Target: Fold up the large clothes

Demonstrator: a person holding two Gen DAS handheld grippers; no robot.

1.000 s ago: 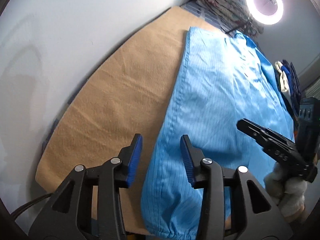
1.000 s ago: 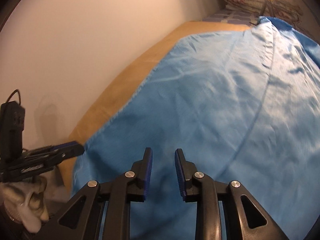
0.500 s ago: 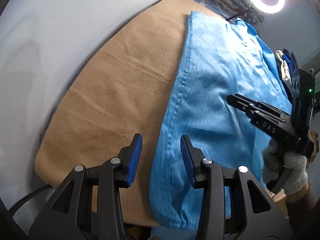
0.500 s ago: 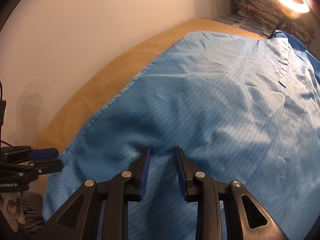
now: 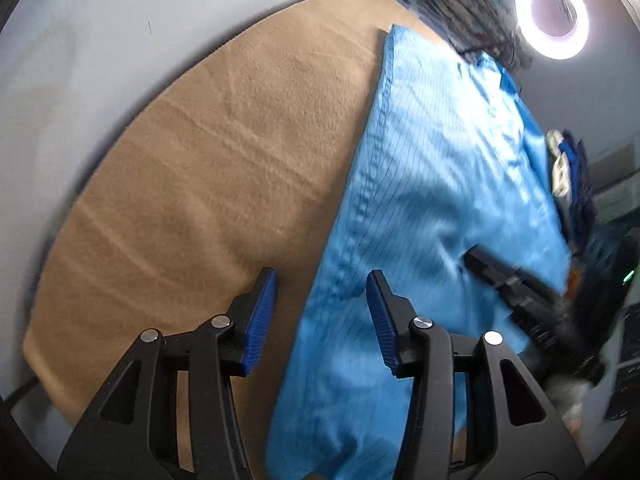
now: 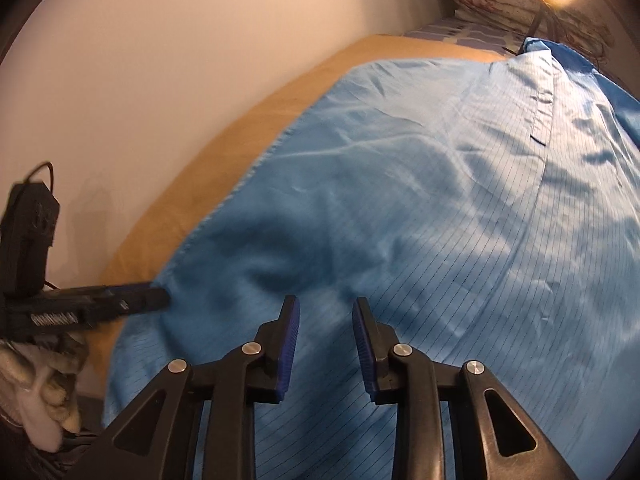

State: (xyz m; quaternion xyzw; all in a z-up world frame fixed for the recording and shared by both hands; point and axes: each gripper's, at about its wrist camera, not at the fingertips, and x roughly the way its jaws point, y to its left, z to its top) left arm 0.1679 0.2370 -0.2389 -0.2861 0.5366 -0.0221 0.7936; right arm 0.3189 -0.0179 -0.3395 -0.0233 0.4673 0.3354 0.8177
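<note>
Blue pinstriped garment (image 5: 432,208) lies spread flat on a tan blanket (image 5: 208,184) that covers the worktop, its long hemmed edge running alongside the blanket's bare half, which sits between the garment and the pale wall (image 6: 160,80).

My left tongs (image 5: 322,304) hang over that hemmed edge: one blue pad above bare blanket, the other above the cloth. Jaws are opening, nothing pressed between them; the edge lies below the gap, ungripped.

My right tongs (image 6: 326,320) sit low over the garment's middle, further in from the hem. Jaws stand apart with a modest gap and no cloth pinched.

From the right wrist view, the left tongs' tip (image 6: 156,298) shows at the garment's edge, with a white knit glove (image 6: 44,392) beneath it.

Beyond the garment's far end: a ring light (image 5: 552,12) and a heap of patterned fabric (image 5: 460,12). Left view blurred near the right tongs.
</note>
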